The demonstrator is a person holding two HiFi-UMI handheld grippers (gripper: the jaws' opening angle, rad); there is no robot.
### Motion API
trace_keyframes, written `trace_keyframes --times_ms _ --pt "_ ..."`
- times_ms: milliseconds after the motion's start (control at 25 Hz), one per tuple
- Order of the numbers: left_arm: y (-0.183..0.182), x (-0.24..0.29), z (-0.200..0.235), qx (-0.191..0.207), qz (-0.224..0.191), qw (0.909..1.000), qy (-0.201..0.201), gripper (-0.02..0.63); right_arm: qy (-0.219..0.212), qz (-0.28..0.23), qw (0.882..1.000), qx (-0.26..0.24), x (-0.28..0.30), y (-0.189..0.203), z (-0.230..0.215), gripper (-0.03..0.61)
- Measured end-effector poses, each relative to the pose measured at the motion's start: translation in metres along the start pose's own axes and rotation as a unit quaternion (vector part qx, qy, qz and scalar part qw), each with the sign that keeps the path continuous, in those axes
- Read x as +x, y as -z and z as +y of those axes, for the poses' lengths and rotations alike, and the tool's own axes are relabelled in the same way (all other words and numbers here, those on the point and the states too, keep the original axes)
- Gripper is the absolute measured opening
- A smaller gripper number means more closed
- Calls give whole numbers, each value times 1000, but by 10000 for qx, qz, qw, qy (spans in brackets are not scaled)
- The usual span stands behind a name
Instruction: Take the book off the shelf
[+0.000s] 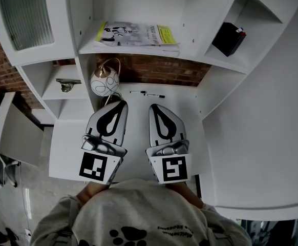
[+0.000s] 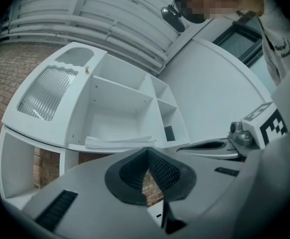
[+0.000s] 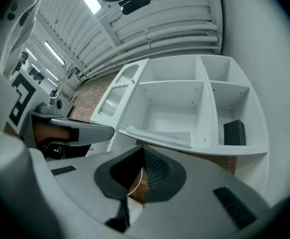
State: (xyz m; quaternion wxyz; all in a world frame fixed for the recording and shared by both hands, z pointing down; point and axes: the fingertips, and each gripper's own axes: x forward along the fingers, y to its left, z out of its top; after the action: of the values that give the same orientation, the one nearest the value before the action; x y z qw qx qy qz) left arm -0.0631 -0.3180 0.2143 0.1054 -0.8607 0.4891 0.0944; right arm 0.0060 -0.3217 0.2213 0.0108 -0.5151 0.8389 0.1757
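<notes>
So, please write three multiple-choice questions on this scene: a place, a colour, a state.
1. Where is the book? A) flat on the middle shelf B) on the desk C) in a gripper
2. What colour is the box at the right? A) white B) black C) yellow
3. How are the left gripper and the right gripper? A) both open B) both shut, empty C) shut on the book

Answers: 1 A, it lies flat there, untouched. 2 B, it is plainly dark. 3 B, each gripper view shows jaws together, nothing between.
</notes>
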Motion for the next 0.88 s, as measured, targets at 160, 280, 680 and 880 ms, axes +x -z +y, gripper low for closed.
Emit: trace_keyframes --times_ms 160,280,680,880 --pt "0 7 6 -7 -7 10000 -25 9 -8 -89 10000 8 10 -4 -6 17" --pt "1 13 10 -14 -1 10000 -45 9 -25 -150 9999 -14 18 -5 -8 17" --pt "3 30 25 36 -42 9999 -130 9 -50 -230 9994 -246 38 -6 -16 17" --pt "-2 39 29 179 -83 9997 -164 9 -33 -314 9992 -249 49 -9 -22 17"
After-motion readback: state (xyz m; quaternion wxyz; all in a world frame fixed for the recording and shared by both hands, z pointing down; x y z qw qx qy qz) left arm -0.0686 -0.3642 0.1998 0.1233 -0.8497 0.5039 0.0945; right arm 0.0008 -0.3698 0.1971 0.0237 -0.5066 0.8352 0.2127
